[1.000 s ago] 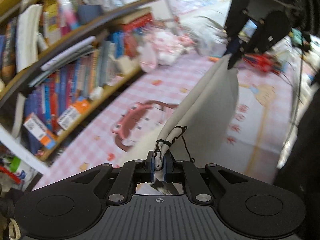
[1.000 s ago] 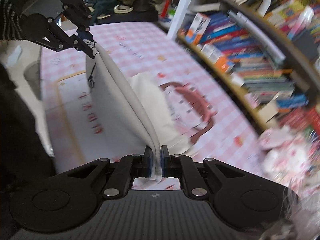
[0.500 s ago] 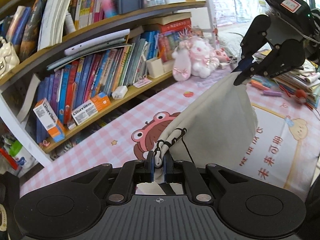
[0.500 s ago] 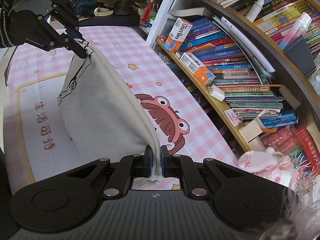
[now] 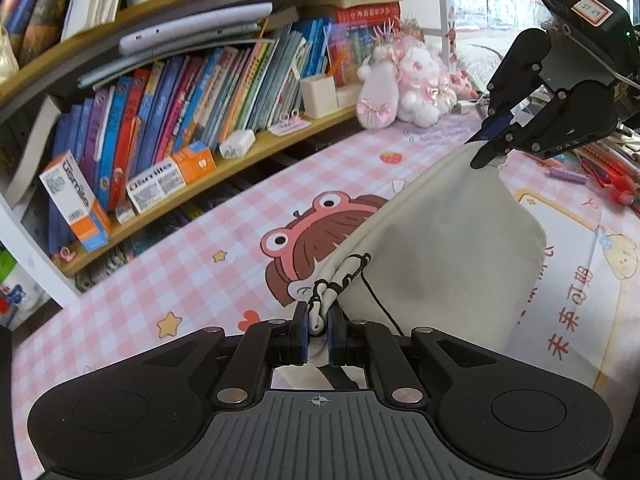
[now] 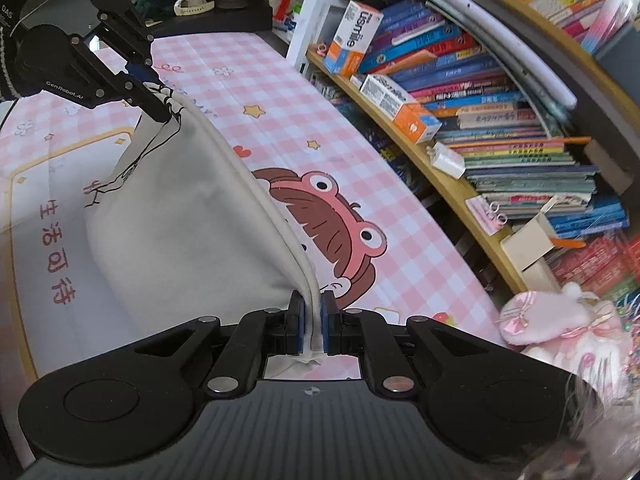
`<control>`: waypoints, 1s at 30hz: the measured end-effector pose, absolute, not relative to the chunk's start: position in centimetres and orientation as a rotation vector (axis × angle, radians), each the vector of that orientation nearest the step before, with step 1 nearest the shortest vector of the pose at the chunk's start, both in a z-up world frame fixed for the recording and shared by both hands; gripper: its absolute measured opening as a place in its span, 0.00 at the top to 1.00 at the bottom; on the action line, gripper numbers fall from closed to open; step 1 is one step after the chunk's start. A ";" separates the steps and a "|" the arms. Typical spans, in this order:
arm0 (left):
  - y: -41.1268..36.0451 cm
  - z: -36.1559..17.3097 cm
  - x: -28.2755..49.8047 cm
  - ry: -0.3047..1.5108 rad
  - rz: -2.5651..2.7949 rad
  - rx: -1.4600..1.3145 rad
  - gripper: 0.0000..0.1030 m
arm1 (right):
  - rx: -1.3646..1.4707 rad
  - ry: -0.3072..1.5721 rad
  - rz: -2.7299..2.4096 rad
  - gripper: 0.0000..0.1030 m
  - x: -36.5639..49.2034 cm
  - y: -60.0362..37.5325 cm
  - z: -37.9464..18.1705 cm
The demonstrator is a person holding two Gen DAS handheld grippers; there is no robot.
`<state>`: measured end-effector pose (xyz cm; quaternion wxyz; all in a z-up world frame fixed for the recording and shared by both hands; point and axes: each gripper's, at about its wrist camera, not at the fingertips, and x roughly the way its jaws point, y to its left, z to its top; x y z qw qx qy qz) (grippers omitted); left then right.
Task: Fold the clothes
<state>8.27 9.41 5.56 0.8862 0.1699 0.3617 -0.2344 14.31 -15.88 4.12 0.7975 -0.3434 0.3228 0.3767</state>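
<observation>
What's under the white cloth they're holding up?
Under the white cloth lies the pink checked mat with a cartoon frog-hat face beside it. The cloth covers part of the mat, so anything printed there is hidden.

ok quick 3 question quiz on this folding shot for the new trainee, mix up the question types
1. True or false: both grippers are shut on the same cream garment.
2. Multiple choice: where does the garment's upper edge run? A) flat on the mat B) stretched between the left gripper and the right gripper C) bunched on the bookshelf
3. Short answer: what stands at the end of the pink checked mat, beside the bookshelf?

Key: 1 true. 2 B. 3 pink and white plush toys.
</observation>
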 end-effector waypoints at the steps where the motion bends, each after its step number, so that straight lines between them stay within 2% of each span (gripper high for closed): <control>1: 9.4 5.3 8.5 0.758 -0.488 0.351 0.93 | -0.732 0.701 0.810 0.92 14.6 -15.9 3.9; 8: 9.6 3.3 10.6 0.821 -0.490 0.331 0.92 | -0.696 0.759 0.816 0.92 16.8 -15.7 2.4; 12: 10.4 1.7 12.0 0.860 -0.384 0.318 0.79 | -0.661 0.803 0.786 0.90 18.6 -15.4 0.6; 14: 11.1 0.9 12.5 0.868 -0.300 0.302 0.78 | -0.639 0.796 0.737 0.83 19.4 -15.4 -0.6; 16: 12.8 0.2 12.5 0.875 -0.187 0.229 0.78 | -0.600 0.783 0.666 0.80 20.0 -15.8 -1.5; 20: 16.3 -0.1 9.5 0.825 -0.149 -0.075 0.78 | -0.344 0.759 0.421 0.78 20.8 -19.3 -1.1; 23: 17.2 -0.5 6.8 0.776 -0.224 -0.294 0.78 | 0.010 0.837 0.403 0.76 19.5 -22.4 0.0; 25: 16.9 -1.3 5.9 0.782 -0.243 -0.366 0.78 | 0.172 0.891 0.432 0.76 18.0 -23.1 0.0; 30: 15.9 -3.0 5.9 0.813 -0.238 -0.445 0.78 | 0.378 0.972 0.448 0.76 15.7 -22.8 -1.2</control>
